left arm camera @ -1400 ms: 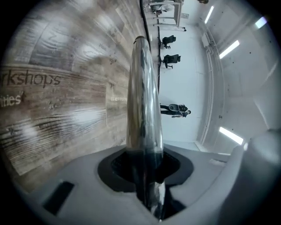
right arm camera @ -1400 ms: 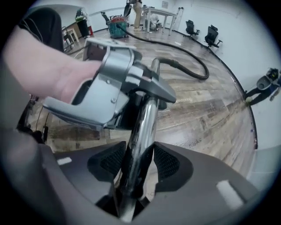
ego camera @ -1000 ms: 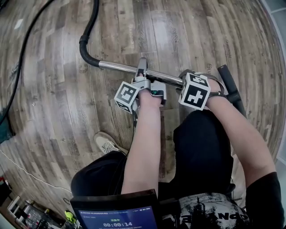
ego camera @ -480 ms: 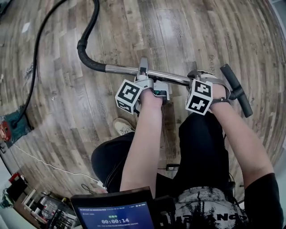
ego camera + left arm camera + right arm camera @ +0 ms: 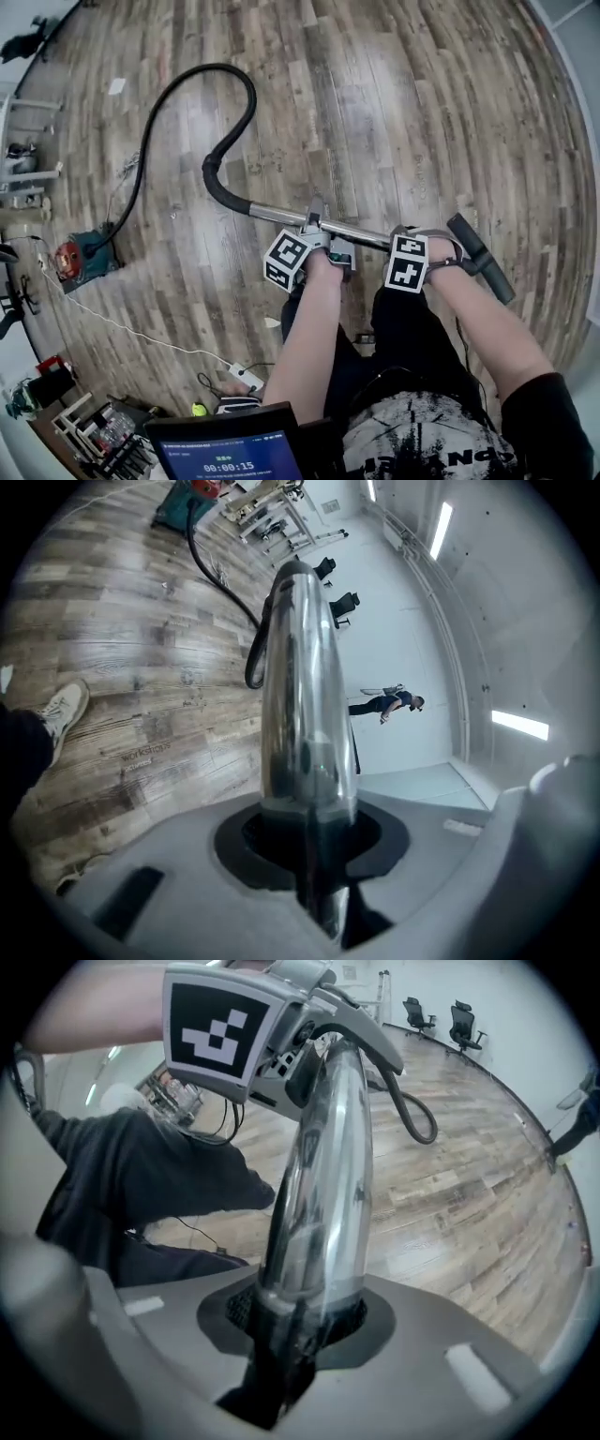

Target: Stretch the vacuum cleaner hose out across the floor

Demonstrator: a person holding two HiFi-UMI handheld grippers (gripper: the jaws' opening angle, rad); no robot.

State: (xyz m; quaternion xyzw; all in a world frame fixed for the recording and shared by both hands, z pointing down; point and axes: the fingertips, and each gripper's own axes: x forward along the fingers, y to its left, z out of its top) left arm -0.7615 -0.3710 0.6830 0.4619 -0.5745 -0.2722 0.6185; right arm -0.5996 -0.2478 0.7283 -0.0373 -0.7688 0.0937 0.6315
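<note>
The vacuum's chrome wand [image 5: 361,232] hangs level above the wood floor, in front of the person's legs. My left gripper [image 5: 316,227] is shut on its middle, and my right gripper [image 5: 424,244] is shut on it near the black end piece [image 5: 480,257]. Both pairs of jaws have just been closing, with the tube [image 5: 302,705] between them. The right gripper view looks along the tube [image 5: 323,1176] to the left gripper's marker cube [image 5: 220,1026]. From the wand's left end the black hose [image 5: 239,89] loops over the floor to the red and teal vacuum cleaner [image 5: 82,255].
A white cable [image 5: 131,333] runs over the floor to a power strip [image 5: 246,375] by the person's feet. Shelves and clutter [image 5: 66,422] line the left edge. A screen [image 5: 234,455] sits at the bottom. Office chairs [image 5: 436,1016] stand far off.
Both grippers have risen with the wand, lifting it well off the floor. The person has stood up, so the hose loop and the vacuum cleaner now show.
</note>
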